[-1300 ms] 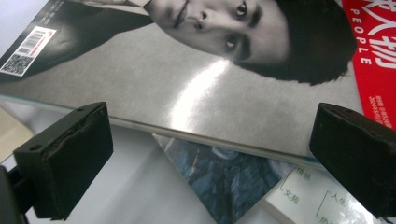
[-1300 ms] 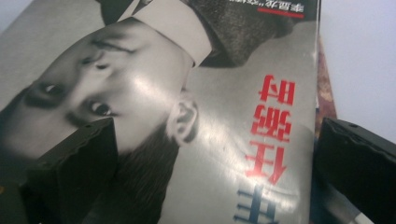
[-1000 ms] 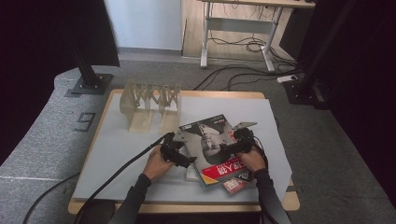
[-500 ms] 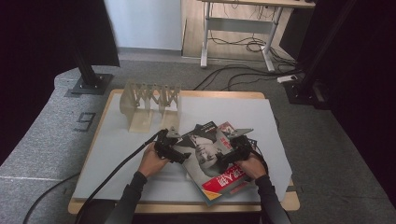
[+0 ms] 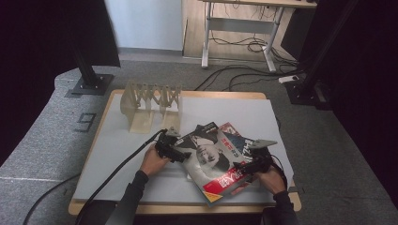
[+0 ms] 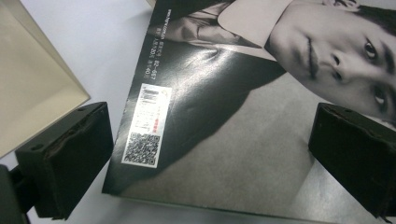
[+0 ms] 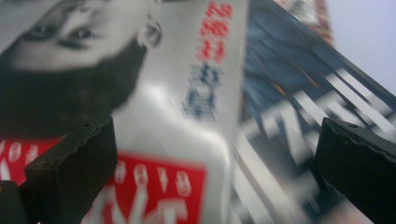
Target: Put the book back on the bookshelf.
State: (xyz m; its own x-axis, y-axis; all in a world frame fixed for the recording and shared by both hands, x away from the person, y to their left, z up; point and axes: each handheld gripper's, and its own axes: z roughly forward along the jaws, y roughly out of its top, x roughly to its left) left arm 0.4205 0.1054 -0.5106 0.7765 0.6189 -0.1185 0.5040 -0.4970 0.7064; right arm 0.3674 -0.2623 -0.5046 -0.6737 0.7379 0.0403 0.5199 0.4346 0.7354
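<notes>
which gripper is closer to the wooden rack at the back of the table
Left. The left gripper sits just in front of the wooden rack, at the top magazine's near corner. The right gripper is farther off, across the magazines.

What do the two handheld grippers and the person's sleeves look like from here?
Both the left gripper and right gripper are black, each with two blocky, matte black jaws. A grey three-cornered plate tops the right one. A black cable trails from the left. The sleeves are dark.
</notes>
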